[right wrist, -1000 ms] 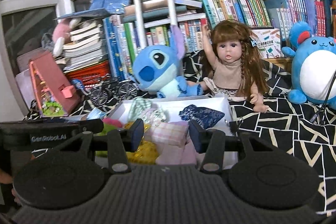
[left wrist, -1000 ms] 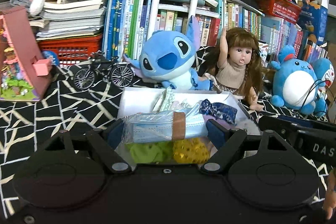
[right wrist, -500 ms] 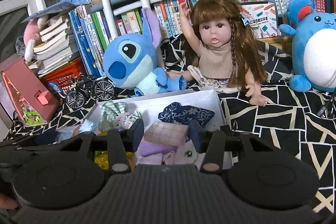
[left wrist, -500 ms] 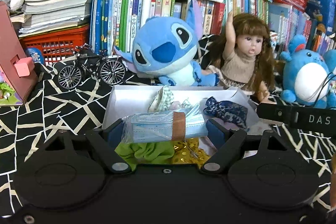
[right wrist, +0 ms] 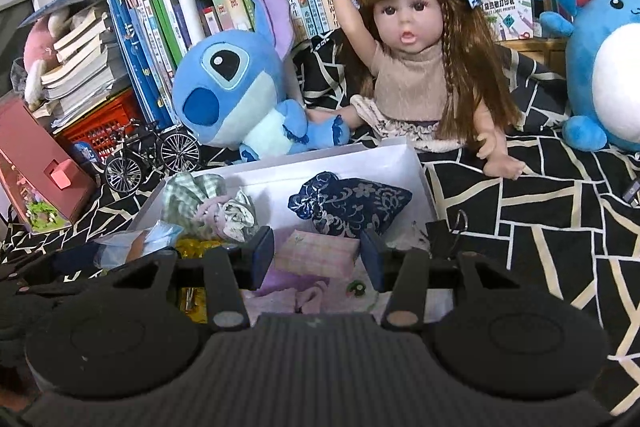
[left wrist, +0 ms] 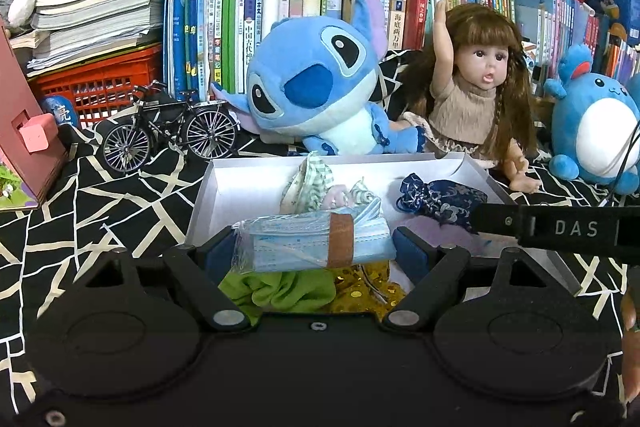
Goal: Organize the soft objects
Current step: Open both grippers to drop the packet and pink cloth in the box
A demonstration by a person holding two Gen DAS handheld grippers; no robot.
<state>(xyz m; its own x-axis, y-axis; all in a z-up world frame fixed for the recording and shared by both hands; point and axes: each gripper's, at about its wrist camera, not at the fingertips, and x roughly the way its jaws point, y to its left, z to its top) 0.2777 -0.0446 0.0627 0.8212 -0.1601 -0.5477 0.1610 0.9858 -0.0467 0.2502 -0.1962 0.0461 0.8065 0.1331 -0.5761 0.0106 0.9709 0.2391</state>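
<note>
My left gripper (left wrist: 314, 253) is shut on a pack of blue face masks (left wrist: 316, 243) with a brown band, held over the near end of a white box (left wrist: 212, 187). The box holds a green checked cloth (left wrist: 308, 181), a navy patterned pouch (left wrist: 436, 201), a lime green cloth (left wrist: 280, 291) and a gold sequin piece (left wrist: 372, 287). My right gripper (right wrist: 318, 259) has a pink checked folded cloth (right wrist: 318, 253) between its fingers over the same box (right wrist: 416, 167), above a lilac cloth (right wrist: 280, 285); whether its pads press the cloth is unclear. The mask pack also shows in the right wrist view (right wrist: 136, 241).
A blue Stitch plush (left wrist: 316, 87), a long-haired doll (left wrist: 476, 95) and a round blue plush (left wrist: 596, 131) sit behind the box. A model bicycle (left wrist: 168, 125) and a pink toy house (left wrist: 24, 131) stand at left. Books and red baskets fill the back. A binder clip (right wrist: 448, 231) lies by the box.
Both grippers have moved forward and lower over the white box, so the box and toys look closer. The left keeps hold of the mask pack and the pink cloth stays between the right's fingers.
</note>
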